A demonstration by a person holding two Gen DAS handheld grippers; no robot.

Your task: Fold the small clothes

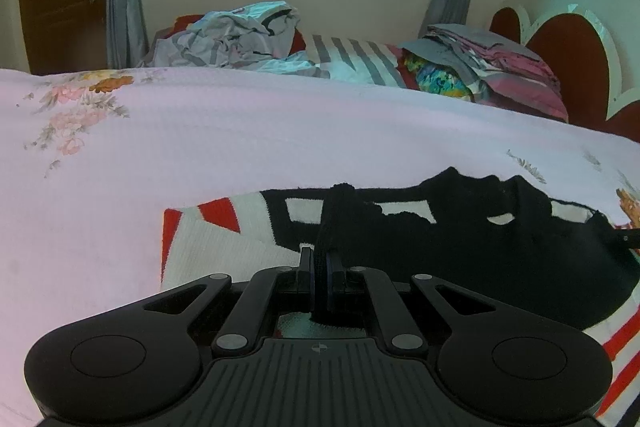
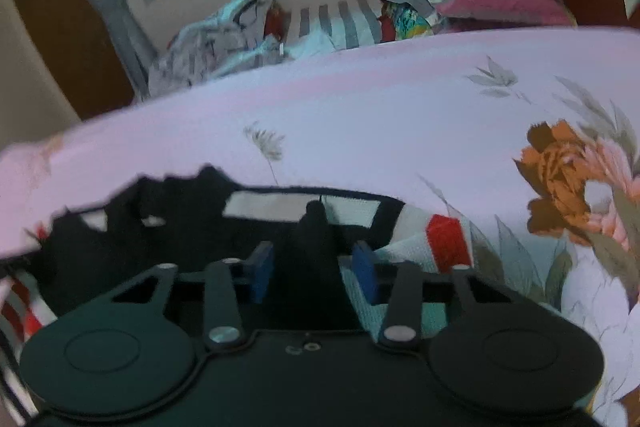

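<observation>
A small black knit garment (image 1: 460,251) lies on a white, red and black patterned cloth (image 1: 216,251) on the bed. My left gripper (image 1: 320,281) is shut on a pinched fold of the black garment's edge. In the right wrist view the same black garment (image 2: 168,227) spreads to the left. My right gripper (image 2: 314,277) is open, its blue pads (image 2: 366,277) standing either side of a raised black fold (image 2: 310,255) without squeezing it. The right view is blurred.
The bed has a pale pink floral sheet (image 1: 240,131). At the far side lie a heap of grey and white laundry (image 1: 236,35), a striped cloth (image 1: 352,61) and a stack of folded pink and grey clothes (image 1: 500,67). A red headboard (image 1: 572,59) is at right.
</observation>
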